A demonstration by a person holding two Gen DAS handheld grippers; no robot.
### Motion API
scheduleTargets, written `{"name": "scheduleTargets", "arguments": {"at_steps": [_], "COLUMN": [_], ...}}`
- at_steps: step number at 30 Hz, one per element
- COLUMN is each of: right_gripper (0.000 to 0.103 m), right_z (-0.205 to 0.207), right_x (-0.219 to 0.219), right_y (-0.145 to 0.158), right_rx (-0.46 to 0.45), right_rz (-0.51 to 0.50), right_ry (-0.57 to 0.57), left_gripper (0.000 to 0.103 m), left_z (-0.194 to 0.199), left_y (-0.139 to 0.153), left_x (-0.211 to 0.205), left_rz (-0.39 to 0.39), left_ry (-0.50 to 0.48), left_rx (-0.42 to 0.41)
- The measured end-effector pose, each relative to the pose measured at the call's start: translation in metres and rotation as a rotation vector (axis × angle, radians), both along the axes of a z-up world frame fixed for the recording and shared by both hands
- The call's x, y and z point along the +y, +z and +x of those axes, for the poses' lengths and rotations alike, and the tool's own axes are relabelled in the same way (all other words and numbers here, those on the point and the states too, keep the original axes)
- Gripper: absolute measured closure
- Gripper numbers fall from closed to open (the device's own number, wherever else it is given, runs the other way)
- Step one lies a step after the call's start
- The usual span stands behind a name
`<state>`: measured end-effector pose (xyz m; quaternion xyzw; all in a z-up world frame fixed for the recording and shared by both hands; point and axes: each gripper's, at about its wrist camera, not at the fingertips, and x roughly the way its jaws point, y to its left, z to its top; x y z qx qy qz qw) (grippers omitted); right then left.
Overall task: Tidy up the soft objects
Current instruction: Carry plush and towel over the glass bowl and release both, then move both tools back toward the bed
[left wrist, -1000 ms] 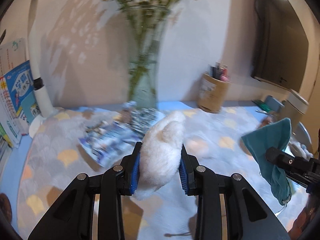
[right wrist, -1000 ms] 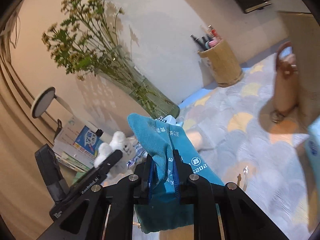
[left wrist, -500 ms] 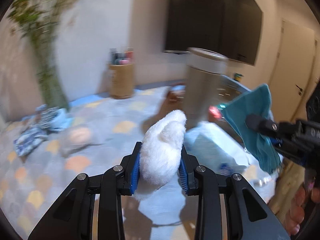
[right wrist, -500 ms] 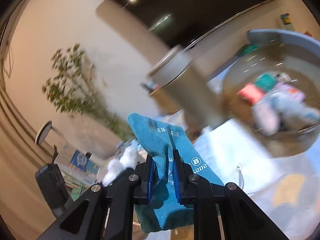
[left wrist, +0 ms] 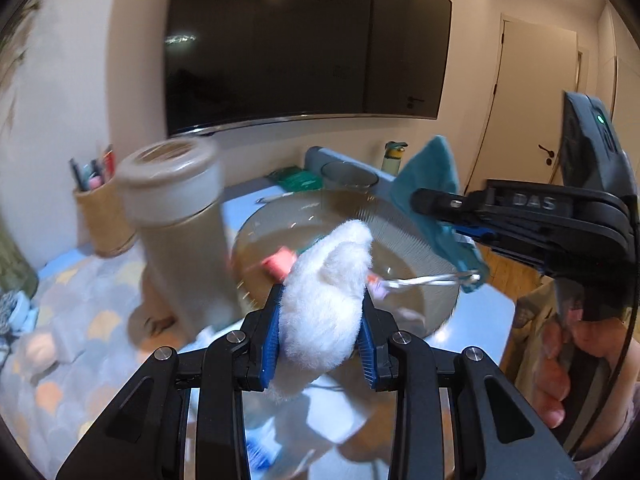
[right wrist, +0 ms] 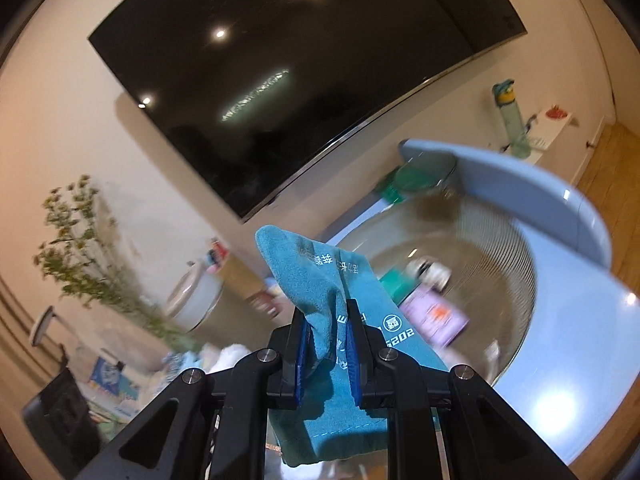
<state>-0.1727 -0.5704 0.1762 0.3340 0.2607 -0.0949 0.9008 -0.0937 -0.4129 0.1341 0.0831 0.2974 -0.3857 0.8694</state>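
Observation:
My left gripper [left wrist: 320,332] is shut on a white fluffy plush toy [left wrist: 324,304] and holds it in the air just in front of a clear glass bowl [left wrist: 404,224]. My right gripper [right wrist: 326,344] is shut on a teal cloth pouch [right wrist: 320,276] with white print. It also shows at the right of the left wrist view [left wrist: 432,176], above the bowl's right rim. The bowl [right wrist: 500,248] holds several small soft items, among them a pink one [left wrist: 280,260] and a lilac one [right wrist: 432,316].
A tall beige canister [left wrist: 180,224] stands left of the bowl. A woven pen holder [left wrist: 100,216] stands by the wall. A vase of flowers [right wrist: 84,256] is at the far left. A dark TV [left wrist: 304,40] hangs on the wall. A patterned cloth [left wrist: 60,360] covers the table.
Both grippers have swung to the right, from the vase side to the glass bowl, each still holding its object. The bowl and canister are now close in front.

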Motion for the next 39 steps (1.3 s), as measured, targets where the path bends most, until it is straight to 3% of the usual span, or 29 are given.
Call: {"name": "scheduleTargets", "arguments": {"at_steps": [5, 8, 9, 10, 12, 16, 27, 39], "right_gripper": [0.087, 0.083, 0.065, 0.031, 0.009, 0.009, 0.009, 0.009], "right_z": [0.029, 0.047, 0.052, 0.055, 0.061, 0.056, 0.038, 0.009], "right_x": [-0.035, -0.046, -0.049, -0.052, -0.054, -0.056, -0.045, 0.008], "right_y": [-0.003, -0.007, -0.009, -0.011, -0.015, -0.019, -0.022, -0.019], "right_rx": [0.031, 0.076, 0.084, 0.098, 0.134, 0.135, 0.137, 0.117], "right_rz": [-0.001, -0.047, -0.055, -0.059, -0.077, -0.057, -0.008, -0.01], "right_ry": [0.023, 0.04, 0.05, 0.053, 0.037, 0.03, -0.005, 0.003], "left_gripper": [0.069, 0.057, 0.04, 0.018, 0.007, 0.005, 0.005, 0.005], "left_z": [0.008, 0.02, 0.022, 0.024, 0.022, 0.012, 0.007, -0.013], "left_y": [0.002, -0.006, -0.009, -0.013, -0.018, -0.022, -0.027, -0.026], "left_x": [-0.041, -0.06, -0.066, -0.071, -0.072, -0.07, -0.053, 0.009], "left_rz": [0.003, 0.003, 0.021, 0.055, 0.076, 0.058, 0.07, 0.091], "left_ry": [0.013, -0.024, -0.037, -0.034, -0.019, -0.063, -0.073, -0.086], "left_rx": [-0.037, -0.019, -0.004, 0.006, -0.005, 0.011, 0.042, 0.058]}}
